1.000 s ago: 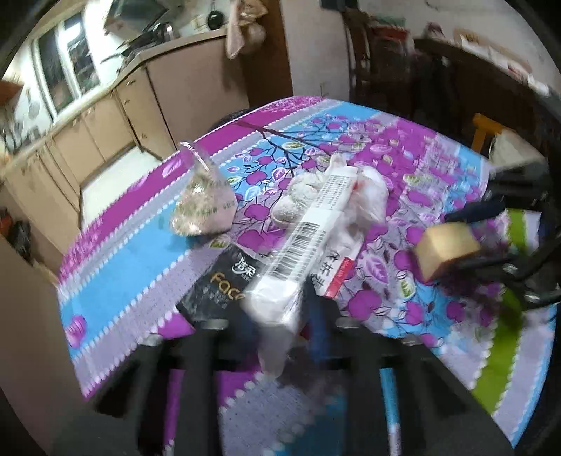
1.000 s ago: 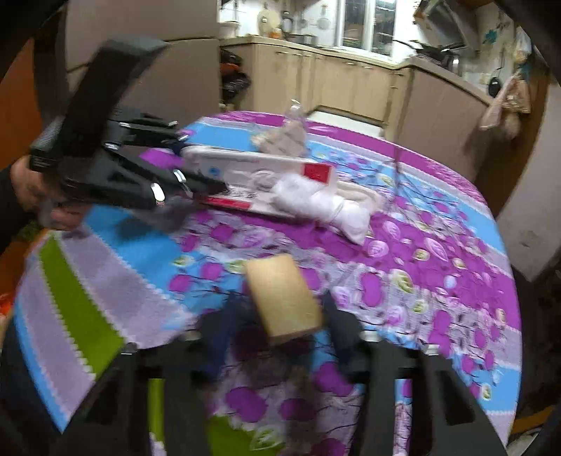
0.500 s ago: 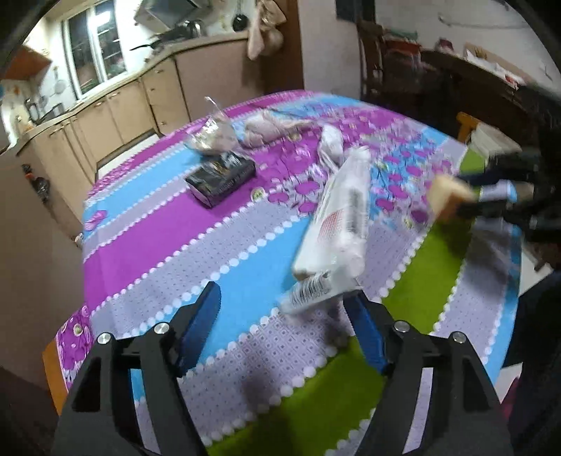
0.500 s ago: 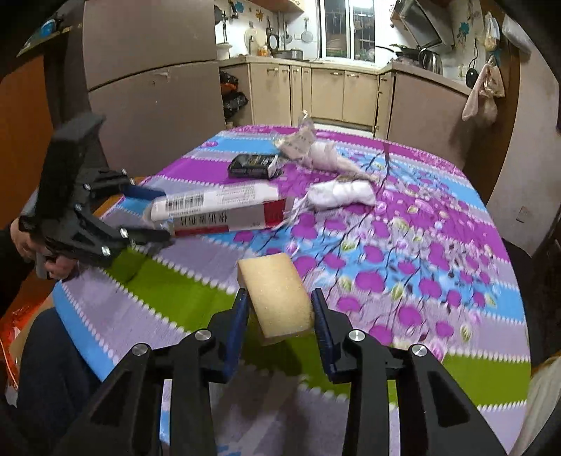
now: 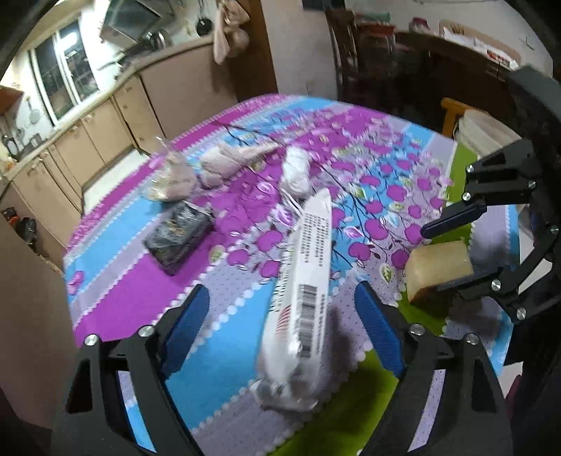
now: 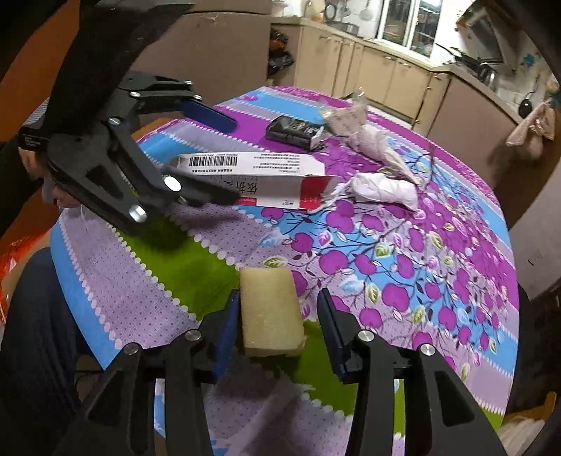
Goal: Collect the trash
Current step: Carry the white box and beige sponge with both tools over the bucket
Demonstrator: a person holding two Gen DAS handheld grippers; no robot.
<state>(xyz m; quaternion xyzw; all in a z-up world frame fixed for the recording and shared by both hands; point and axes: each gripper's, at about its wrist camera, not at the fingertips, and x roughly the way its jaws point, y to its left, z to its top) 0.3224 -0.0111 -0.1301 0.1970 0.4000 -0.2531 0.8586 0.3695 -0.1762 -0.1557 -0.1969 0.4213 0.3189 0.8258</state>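
Near the front edge of the worktop (image 6: 403, 389), on its flowered cloth, both grippers face the scattered trash.

Left gripper (image 5: 282, 317): fingers (image 5: 187, 317) spread wide. Long white carton (image 5: 303, 277) with barcode lies between them; the frame is blurred, and I cannot tell whether either finger touches it. In the right wrist view the same carton (image 6: 252, 175) points toward the middle of the worktop, its red-printed end open.

Right gripper (image 6: 278, 328): fingers (image 6: 226, 328) moderately apart. Yellow sponge block (image 6: 271, 310) sits between them, its side against the left-hand finger, a gap showing on the other side. Seen from the left wrist camera, the block (image 5: 438, 270) rests against the lower finger of that gripper (image 5: 445, 254).

Remaining trash, farther back:
- white wad of tissue (image 6: 384, 189) just beyond the carton's open end
- black wrapper (image 6: 292, 131) lying flat
- crumpled clear bag (image 5: 171, 179) just beside the black wrapper
- pale crumpled paper (image 6: 371, 140) near the bag

Background: kitchen cabinets (image 6: 364, 79) and a window (image 6: 403, 21) behind the worktop.
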